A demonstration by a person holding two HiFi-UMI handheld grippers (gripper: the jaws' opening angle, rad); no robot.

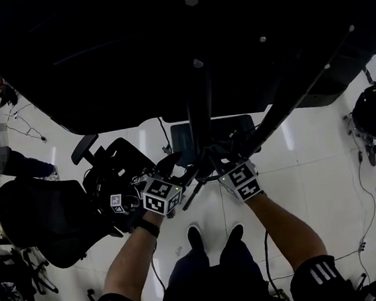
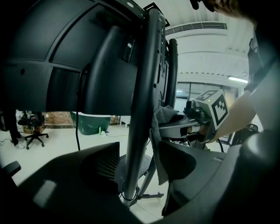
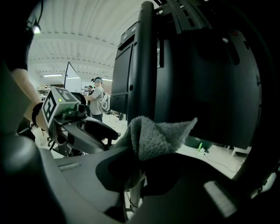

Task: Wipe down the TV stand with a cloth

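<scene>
Gripping a bunched grey cloth [image 3: 157, 133], the right gripper [image 3: 142, 168] is keeping its jaws shut on the fabric, which is sticking up out of them in a crumpled peak. It is holding the cloth close to the upright black pole of the TV stand [image 2: 142, 109]. In the left gripper view the cloth is hanging at the pole's right side and looks to be touching it.

The left gripper [image 2: 139, 162] is standing with its jaws apart, and the pole is passing between them. A gap is showing on each side, so the pads are not pressing on it.

From the head view both grippers are flanking the pole, left and right of it, at about the same height, with bare forearms reaching in from the near edge. The dark back of the TV [image 1: 130, 45] is filling the far part of the scene above them. The person's black shoes [image 1: 196, 236] are standing on the pale glossy floor [image 1: 309, 160] just near of the stand, and a black office chair [image 1: 42, 222] is sitting off to the left.
</scene>
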